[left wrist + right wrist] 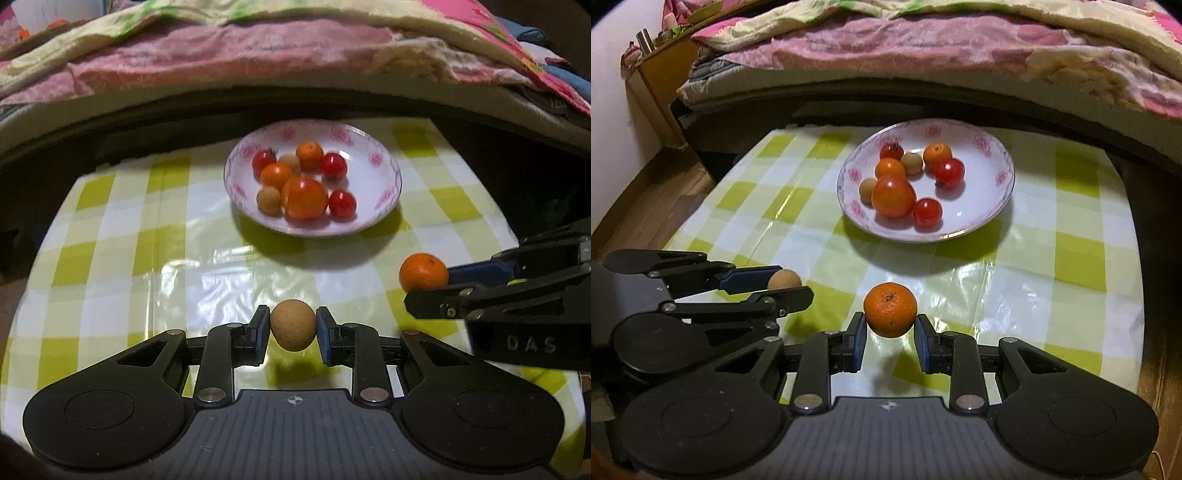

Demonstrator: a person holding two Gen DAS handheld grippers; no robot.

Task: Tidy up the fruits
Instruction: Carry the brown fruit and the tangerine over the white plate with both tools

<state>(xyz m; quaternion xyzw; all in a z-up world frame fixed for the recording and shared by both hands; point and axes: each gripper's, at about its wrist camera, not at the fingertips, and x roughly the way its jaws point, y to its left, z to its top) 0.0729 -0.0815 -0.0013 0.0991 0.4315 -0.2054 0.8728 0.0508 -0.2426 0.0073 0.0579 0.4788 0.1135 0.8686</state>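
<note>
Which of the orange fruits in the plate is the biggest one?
The large orange-red fruit at the front middle of the plate, between a tan longan and a cherry tomato. The other two orange fruits behind it are clearly smaller.

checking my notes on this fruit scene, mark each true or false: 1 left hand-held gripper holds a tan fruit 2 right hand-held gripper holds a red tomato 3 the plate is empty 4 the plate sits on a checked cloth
1. True: the left hand-held gripper grips the tan fruit.
2. False: the right hand-held gripper holds an orange mandarin.
3. False: the plate holds several red, orange and tan fruits.
4. True: it sits on the green-and-white checked cloth.
</note>
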